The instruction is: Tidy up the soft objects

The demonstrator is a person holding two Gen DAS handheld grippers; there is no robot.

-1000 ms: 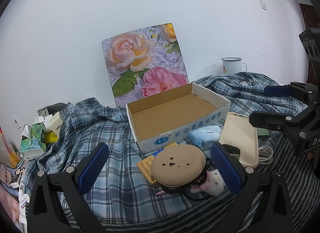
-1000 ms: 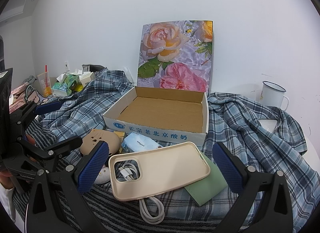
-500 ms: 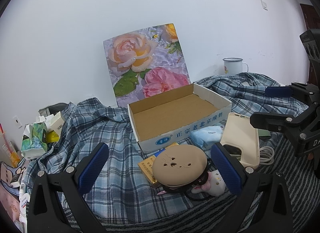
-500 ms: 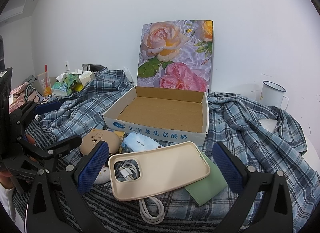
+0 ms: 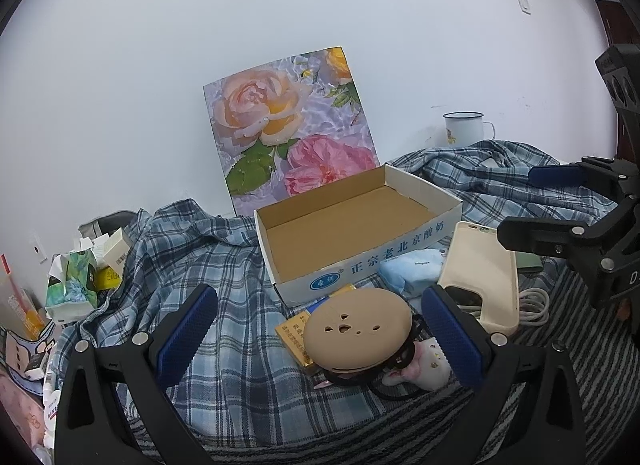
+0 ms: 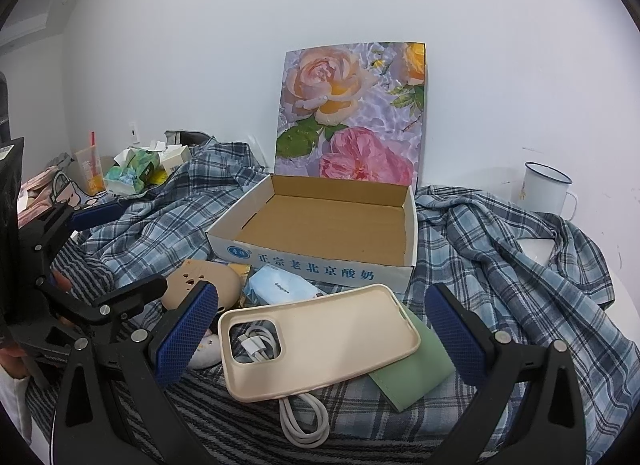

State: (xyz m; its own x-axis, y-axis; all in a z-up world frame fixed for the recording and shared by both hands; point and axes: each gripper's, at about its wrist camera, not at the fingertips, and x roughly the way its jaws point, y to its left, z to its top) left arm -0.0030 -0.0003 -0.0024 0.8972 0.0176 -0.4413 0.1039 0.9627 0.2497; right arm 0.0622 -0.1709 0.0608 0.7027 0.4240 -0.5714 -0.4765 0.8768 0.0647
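My left gripper is open, its blue pads either side of a tan round soft case without touching it. The case lies on a yellow pack and a small white-pink plush. My right gripper is open above a cream phone case that lies over a white cable and a green wallet. A light blue tissue pack sits against the empty cardboard box. In the left wrist view the right gripper shows at the right edge.
A plaid shirt is spread around the box over a striped cloth. A floral board leans on the wall behind. An enamel mug stands at the back right. Cartons and tissue clutter fill the back left.
The left wrist view has drifted very slightly. No object has moved, and both grippers stay open as before.
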